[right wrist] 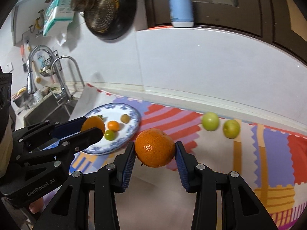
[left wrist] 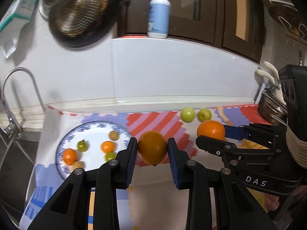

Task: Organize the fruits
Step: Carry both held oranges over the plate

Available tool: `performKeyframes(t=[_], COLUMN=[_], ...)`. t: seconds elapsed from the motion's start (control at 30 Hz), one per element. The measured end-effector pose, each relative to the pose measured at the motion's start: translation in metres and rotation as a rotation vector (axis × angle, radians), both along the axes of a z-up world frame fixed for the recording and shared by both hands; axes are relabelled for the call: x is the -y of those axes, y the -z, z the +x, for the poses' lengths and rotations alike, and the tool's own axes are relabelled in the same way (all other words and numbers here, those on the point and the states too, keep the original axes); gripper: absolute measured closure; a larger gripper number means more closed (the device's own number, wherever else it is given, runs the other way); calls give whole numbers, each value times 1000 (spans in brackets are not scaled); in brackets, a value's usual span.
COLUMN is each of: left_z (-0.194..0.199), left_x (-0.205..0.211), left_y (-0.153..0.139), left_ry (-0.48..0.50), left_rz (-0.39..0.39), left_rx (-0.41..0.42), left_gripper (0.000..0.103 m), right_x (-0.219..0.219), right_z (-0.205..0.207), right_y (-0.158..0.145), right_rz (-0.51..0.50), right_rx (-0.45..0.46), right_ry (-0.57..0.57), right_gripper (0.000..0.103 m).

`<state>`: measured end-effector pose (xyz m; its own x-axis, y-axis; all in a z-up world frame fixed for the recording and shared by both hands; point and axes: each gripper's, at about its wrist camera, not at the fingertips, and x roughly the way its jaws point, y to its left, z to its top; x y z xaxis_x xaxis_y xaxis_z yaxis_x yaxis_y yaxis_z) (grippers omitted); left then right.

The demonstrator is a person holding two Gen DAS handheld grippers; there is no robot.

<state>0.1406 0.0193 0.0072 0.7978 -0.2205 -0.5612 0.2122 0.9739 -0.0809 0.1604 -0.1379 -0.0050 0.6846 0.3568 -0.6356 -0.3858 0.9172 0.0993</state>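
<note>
Left gripper (left wrist: 152,149) clamped on smooth orange (left wrist: 152,147), both pads touching fruit, held above mat (left wrist: 157,123) just right of plate (left wrist: 92,127). Right gripper (right wrist: 155,148) clamped on pebbled orange (right wrist: 155,147), further right of plate, above mat. On plate: two small oranges, two green fruits, two brownish ones. Two green apples (left wrist: 187,114) (left wrist: 204,114) side by side on mat, well right of plate, near wall. Pump bottle (left wrist: 159,13) on ledge above.
</note>
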Motion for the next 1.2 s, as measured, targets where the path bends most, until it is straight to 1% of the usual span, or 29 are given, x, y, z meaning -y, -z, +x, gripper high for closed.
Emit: performKeyframes(t=[0.3, 0.6, 0.87, 1.2], left_z=[-1, 16, 40, 76], left_x=[-47, -80, -93, -96], left_y=[6, 22, 45, 75], left_ry=[-74, -129, -142, -135], left_rz=[10, 12, 22, 27], left_rx=[-20, -58, -105, -166], left_gripper=[71, 71, 71, 71], right_x=[-51, -92, -115, -129], right_z=[10, 36, 68, 103], right_y=[4, 17, 40, 72], right_rz=[0, -35, -71, -96], right_rx=[-16, -50, -101, -169], right_ry=[-65, -126, -170, -199], right_gripper=[61, 61, 61, 61])
